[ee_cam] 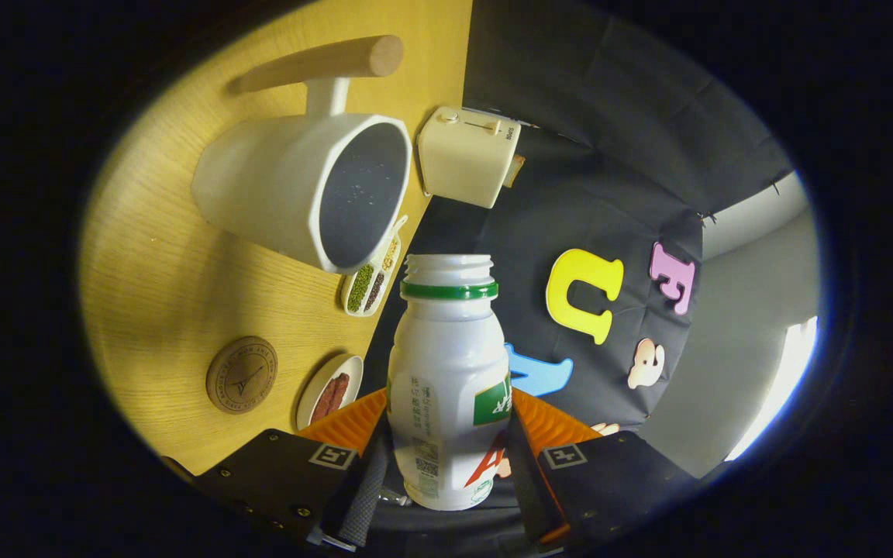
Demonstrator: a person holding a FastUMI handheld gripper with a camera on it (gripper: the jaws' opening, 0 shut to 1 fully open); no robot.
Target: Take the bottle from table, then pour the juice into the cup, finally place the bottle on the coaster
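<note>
Currently both fingers (373, 480) grip an uncapped white plastic bottle (446, 372) with green neck ring, its mouth beside the white cup (299, 186); label text illegible.

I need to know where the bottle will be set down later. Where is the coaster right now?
In the gripper view, the round coaster lies flat on the wooden table, left of the gripper-held bottle, beside a small dish and nearer than the cup.

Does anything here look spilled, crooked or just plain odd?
No spill shows. The claw grips an uncapped bottle, its open mouth just below the white cup. The cup seems to lie sideways only because the camera is rolled. The coaster sits bare.
</note>
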